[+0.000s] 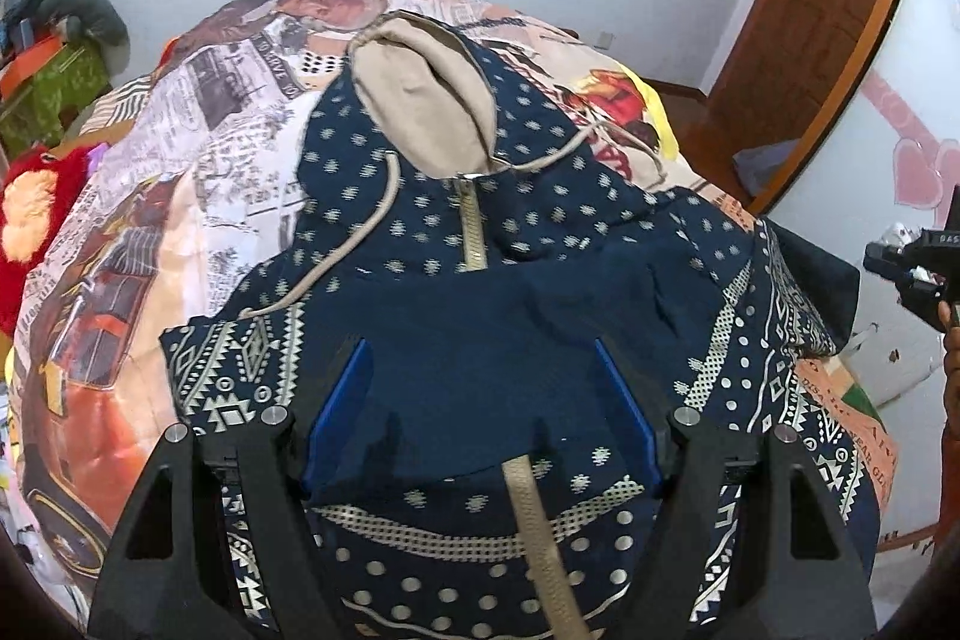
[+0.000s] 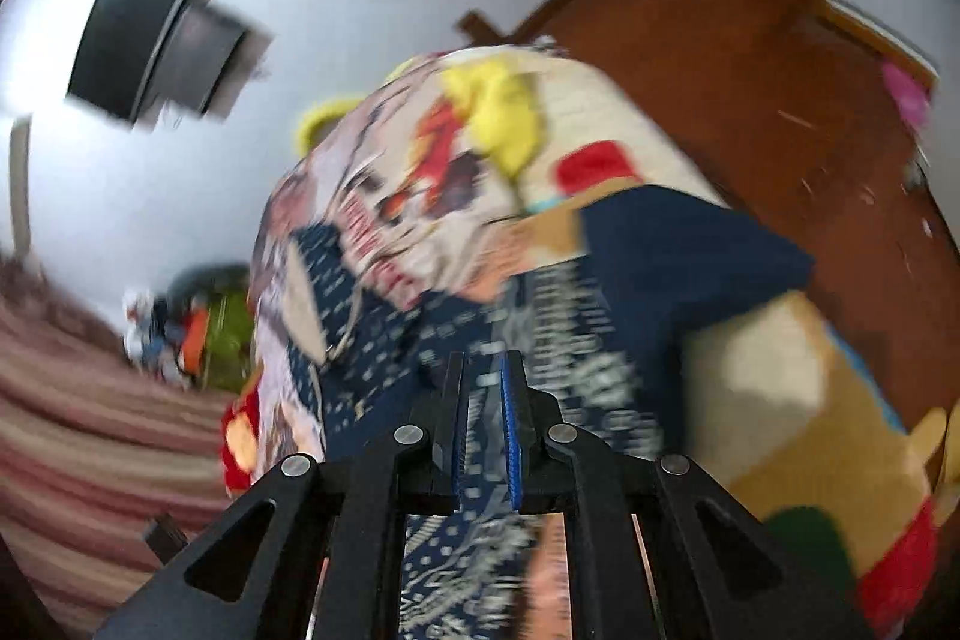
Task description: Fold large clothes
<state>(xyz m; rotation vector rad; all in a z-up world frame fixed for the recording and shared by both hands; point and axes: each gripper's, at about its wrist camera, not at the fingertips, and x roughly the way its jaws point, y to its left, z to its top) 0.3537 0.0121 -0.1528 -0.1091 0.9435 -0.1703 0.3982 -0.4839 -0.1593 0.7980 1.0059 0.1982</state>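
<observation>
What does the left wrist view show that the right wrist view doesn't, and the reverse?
Left wrist only: the hoodie's tan hood, its drawstring, the open left gripper over the navy cloth, and the right gripper at the frame's right edge. Right wrist only, blurred: the shut right gripper's jaws close up, a dark wall-mounted object, a striped surface. Both: the navy patterned hoodie, the printed bedcover, the wooden door.

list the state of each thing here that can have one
hoodie: spread front-up on the bed, partly folded
hood: lying flat, lining showing
zipper: closed
left gripper: open, over the hoodie
right gripper: shut, nothing seen held
door: cannot tell
</observation>
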